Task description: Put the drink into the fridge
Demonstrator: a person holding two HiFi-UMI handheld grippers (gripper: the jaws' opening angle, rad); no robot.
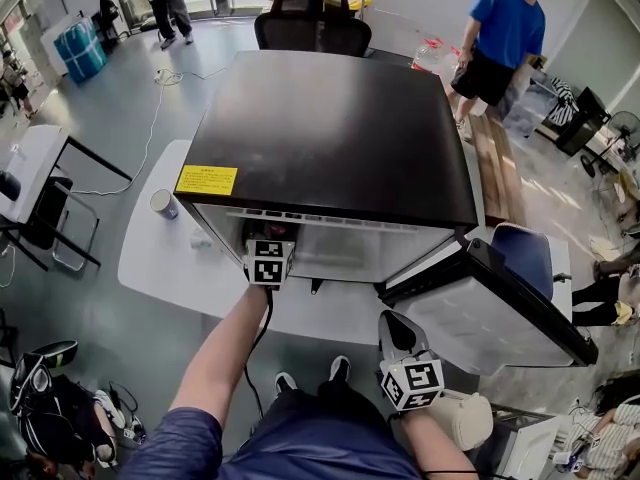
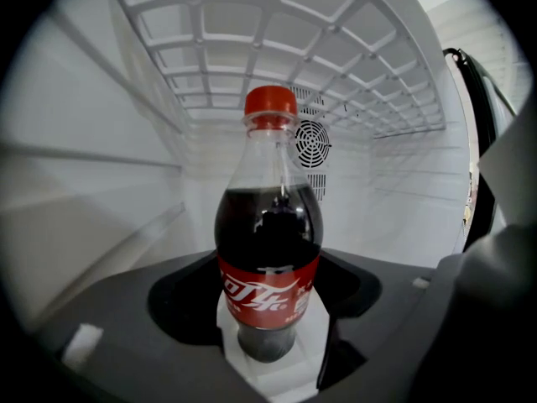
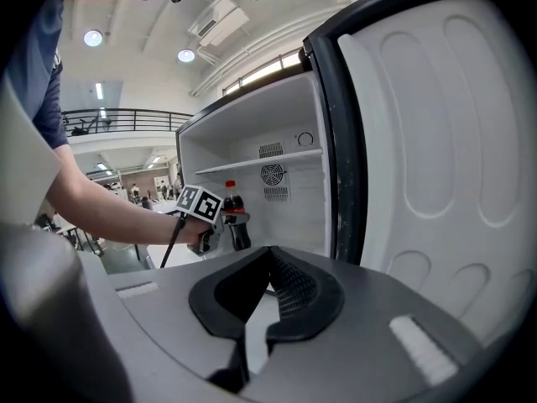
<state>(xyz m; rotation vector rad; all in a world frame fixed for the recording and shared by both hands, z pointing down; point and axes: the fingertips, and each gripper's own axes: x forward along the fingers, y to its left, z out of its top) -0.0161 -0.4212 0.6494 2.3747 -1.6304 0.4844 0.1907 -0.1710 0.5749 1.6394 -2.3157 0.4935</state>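
A cola bottle point(image 2: 268, 250) with a red cap and red label stands upright inside the white fridge cavity point(image 2: 151, 183), under a wire shelf point(image 2: 294, 49). My left gripper point(image 2: 270, 330) is shut on the bottle's lower body. In the right gripper view the same bottle point(image 3: 236, 217) shows in the left gripper point(image 3: 220, 221), just inside the fridge opening. From the head view the black-topped fridge point(image 1: 330, 128) hides the bottle, and only the left gripper's marker cube point(image 1: 268, 260) shows at its front. My right gripper point(image 1: 393, 323) hangs shut and empty below the open door point(image 1: 500, 308).
The fridge stands on a white table point(image 1: 150, 258) with a paper cup point(image 1: 163, 204) at its left. The door swings out to the right. A black office chair point(image 1: 312, 23) stands behind the fridge, and a person in blue point(image 1: 505, 38) at the back right.
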